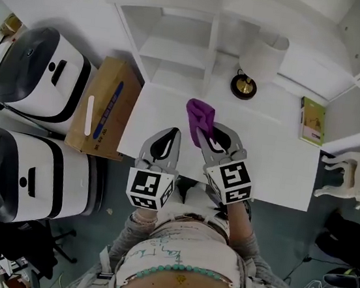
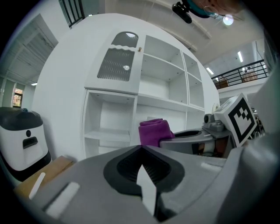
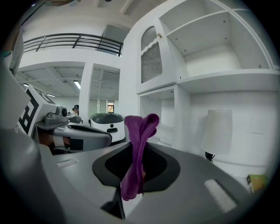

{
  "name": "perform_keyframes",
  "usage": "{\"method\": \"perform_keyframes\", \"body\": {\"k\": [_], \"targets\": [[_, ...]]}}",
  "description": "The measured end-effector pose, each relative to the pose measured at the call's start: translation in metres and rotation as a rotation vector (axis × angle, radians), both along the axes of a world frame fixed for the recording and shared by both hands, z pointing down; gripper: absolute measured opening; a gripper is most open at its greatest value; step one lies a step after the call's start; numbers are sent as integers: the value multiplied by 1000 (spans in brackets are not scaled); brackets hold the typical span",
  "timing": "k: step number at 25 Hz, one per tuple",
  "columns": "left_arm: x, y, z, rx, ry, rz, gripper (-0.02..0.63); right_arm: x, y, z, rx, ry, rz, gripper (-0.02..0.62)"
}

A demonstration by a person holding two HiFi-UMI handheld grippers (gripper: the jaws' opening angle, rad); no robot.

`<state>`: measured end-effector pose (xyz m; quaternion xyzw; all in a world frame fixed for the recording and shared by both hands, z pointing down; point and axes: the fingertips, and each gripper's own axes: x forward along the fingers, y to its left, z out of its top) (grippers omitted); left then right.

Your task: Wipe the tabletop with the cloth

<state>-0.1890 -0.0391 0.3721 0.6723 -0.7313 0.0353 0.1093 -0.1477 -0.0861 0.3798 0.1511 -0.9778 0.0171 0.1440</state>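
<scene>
A purple cloth (image 1: pixel 200 117) is pinched in my right gripper (image 1: pixel 211 136), held above the white tabletop (image 1: pixel 276 166). In the right gripper view the cloth (image 3: pixel 138 151) stands folded upright between the shut jaws. My left gripper (image 1: pixel 164 146) hovers beside it over the table's near left part, jaws closed with nothing between them. From the left gripper view the cloth (image 2: pixel 154 132) shows to the right, ahead of the shut jaws (image 2: pixel 142 175).
A white lamp (image 1: pixel 256 61) stands at the table's back, a green book (image 1: pixel 312 120) at the right. White shelving rises behind. A cardboard box (image 1: pixel 103 107) and two white machines (image 1: pixel 38 72) sit left of the table; a white chair (image 1: pixel 354 173) at right.
</scene>
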Motion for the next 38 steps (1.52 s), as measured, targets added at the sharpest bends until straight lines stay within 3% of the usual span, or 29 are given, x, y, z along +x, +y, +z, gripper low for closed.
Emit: {"method": "perform_keyframes", "body": {"k": [8, 16, 25, 38], "targets": [[-19, -2, 21, -42, 28, -27, 2, -10, -10, 22, -43, 32, -15, 84], [-47, -11, 20, -51, -18, 73, 2, -33, -17, 30, -56, 51, 86, 84], [-106, -1, 25, -59, 7, 133, 2, -89, -12, 45, -74, 88, 149, 84], [-177, 16, 42, -78, 33, 180, 2, -188, 5, 86, -143, 130, 140, 84]]}}
